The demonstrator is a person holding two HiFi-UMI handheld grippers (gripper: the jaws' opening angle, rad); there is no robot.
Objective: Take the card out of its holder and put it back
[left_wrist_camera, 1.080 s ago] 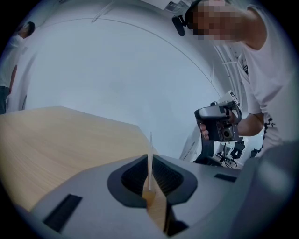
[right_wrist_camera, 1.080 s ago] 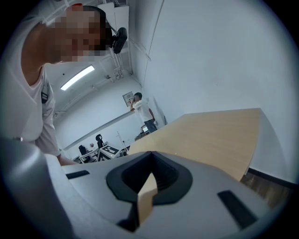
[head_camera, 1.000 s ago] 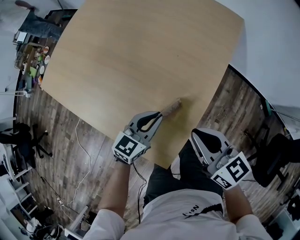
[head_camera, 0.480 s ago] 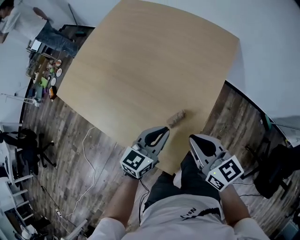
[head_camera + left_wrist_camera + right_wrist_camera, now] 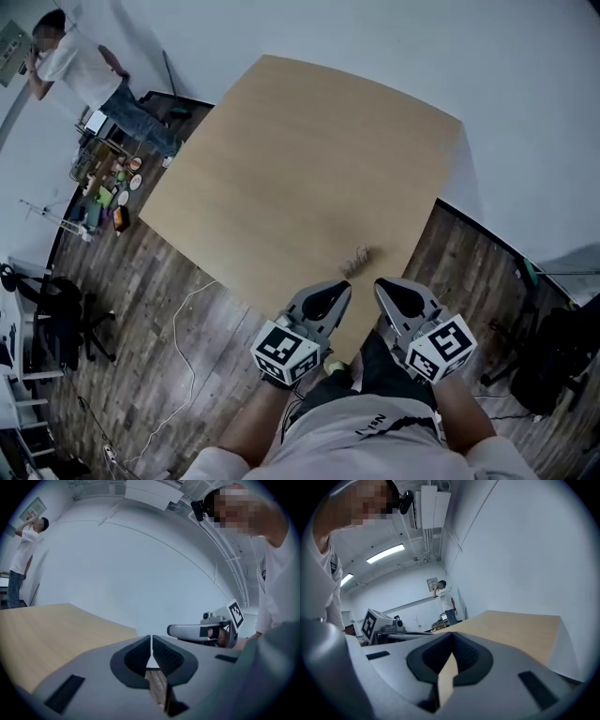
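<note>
The card holder (image 5: 358, 260) is a small brownish object lying on the wooden table (image 5: 300, 169) near its near edge; it is blurred, and I cannot make out a card in it. My left gripper (image 5: 339, 289) hovers just short of the holder, its jaws shut with nothing between them. Beside it on the right, my right gripper (image 5: 386, 284) is also shut and empty. In the left gripper view the closed jaws (image 5: 151, 639) point over the table edge, with the right gripper (image 5: 201, 631) alongside. The right gripper view shows its own gripper (image 5: 452, 637) shut.
A person (image 5: 70, 61) stands by the wall at the far left, next to a cluttered shelf (image 5: 108, 187). Dark wood floor (image 5: 141, 319) with a white cable (image 5: 187, 328) lies left of the table. An office chair (image 5: 56, 319) stands at the left.
My left gripper has drawn back from the card holder, which now lies alone on the table. Both grippers have come together at the near edge, and the head view has pulled back.
</note>
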